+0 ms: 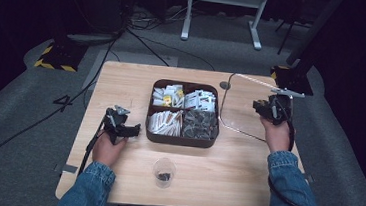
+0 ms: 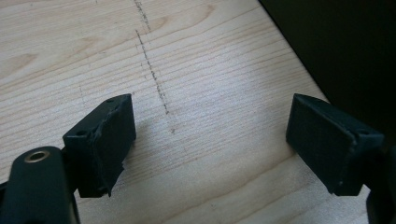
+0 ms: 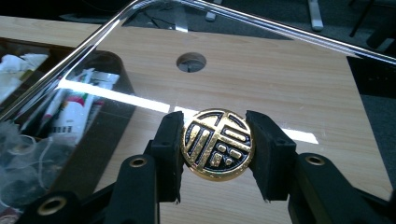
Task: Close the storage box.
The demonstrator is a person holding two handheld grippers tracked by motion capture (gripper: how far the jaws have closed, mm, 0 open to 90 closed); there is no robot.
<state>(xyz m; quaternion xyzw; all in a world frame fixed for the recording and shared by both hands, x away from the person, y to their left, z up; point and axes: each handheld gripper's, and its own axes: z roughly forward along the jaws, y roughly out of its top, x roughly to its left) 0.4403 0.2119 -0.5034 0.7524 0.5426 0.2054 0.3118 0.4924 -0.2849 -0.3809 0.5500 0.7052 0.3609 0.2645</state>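
Observation:
My right gripper (image 3: pixel 215 154) is shut on a round gold-and-black knob (image 3: pixel 217 140), which is the handle of a clear glass lid (image 3: pixel 140 100) with a metal rim. In the high view the lid (image 1: pixel 246 106) hangs tilted to the right of the dark compartment box (image 1: pixel 181 141), with the right gripper (image 1: pixel 266 109) at its right side. The box stands uncovered, with sachets, packets and sticks in its compartments. My left gripper (image 1: pixel 135 128) rests just left of the box, and its jaws (image 2: pixel 210 140) are open over bare wood with nothing between them.
A small clear cup (image 1: pixel 164 172) with something dark in it stands near the front edge of the table (image 1: pixel 122 82). A round hole (image 1: pixel 225 85) is in the tabletop behind the box. Cables trail from both grippers, and a black stand (image 1: pixel 294 75) rises at the back right.

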